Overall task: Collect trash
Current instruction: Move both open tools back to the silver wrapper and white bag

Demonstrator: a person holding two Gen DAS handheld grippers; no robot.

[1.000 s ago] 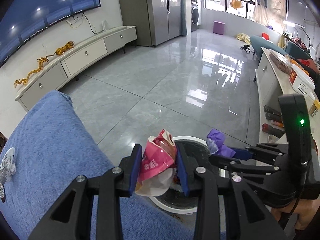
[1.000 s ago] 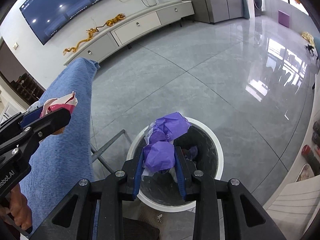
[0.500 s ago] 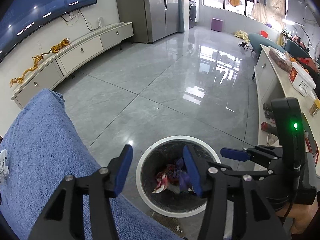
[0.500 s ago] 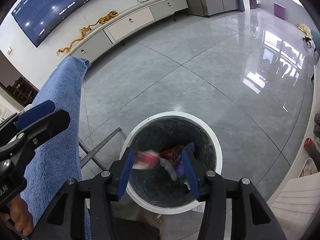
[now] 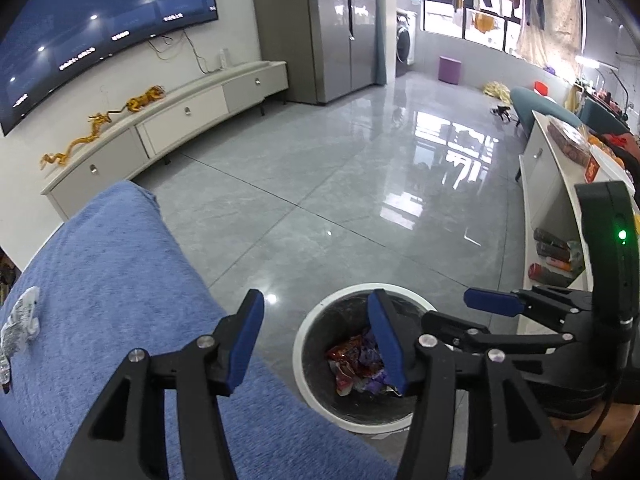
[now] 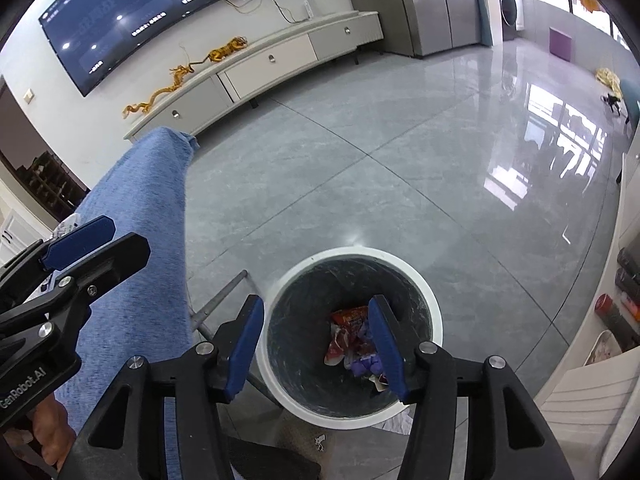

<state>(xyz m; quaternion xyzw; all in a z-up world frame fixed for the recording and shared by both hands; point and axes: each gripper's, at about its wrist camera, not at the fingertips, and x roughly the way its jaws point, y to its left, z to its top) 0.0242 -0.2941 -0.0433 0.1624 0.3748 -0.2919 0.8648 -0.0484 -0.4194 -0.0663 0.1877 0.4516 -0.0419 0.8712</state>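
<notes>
A round white-rimmed trash bin (image 5: 316, 392) (image 6: 434, 312) stands on the floor beside the blue-covered table. Red and purple wrappers (image 5: 356, 364) (image 6: 352, 340) lie at its bottom. My left gripper (image 5: 316, 340) is open and empty, above the table's edge and the bin's left side; it also shows in the right wrist view (image 6: 80, 240). My right gripper (image 6: 316, 340) is open and empty directly above the bin; it also shows in the left wrist view (image 5: 492, 304). A crumpled silver-white wrapper (image 5: 22, 318) lies on the blue cloth at far left.
The blue cloth-covered table (image 5: 100, 280) (image 6: 140, 216) runs along the left. A grey metal table leg (image 6: 218, 300) stands next to the bin. A white shelf unit with bottles (image 5: 552, 260) is on the right. A TV cabinet (image 5: 160, 128) lines the far wall.
Both grippers opened and dropped their loads: the pink-red wrapper and the purple wrapper fell into the bin. Both grippers have since risen a little, and the left has shifted left over the table edge.
</notes>
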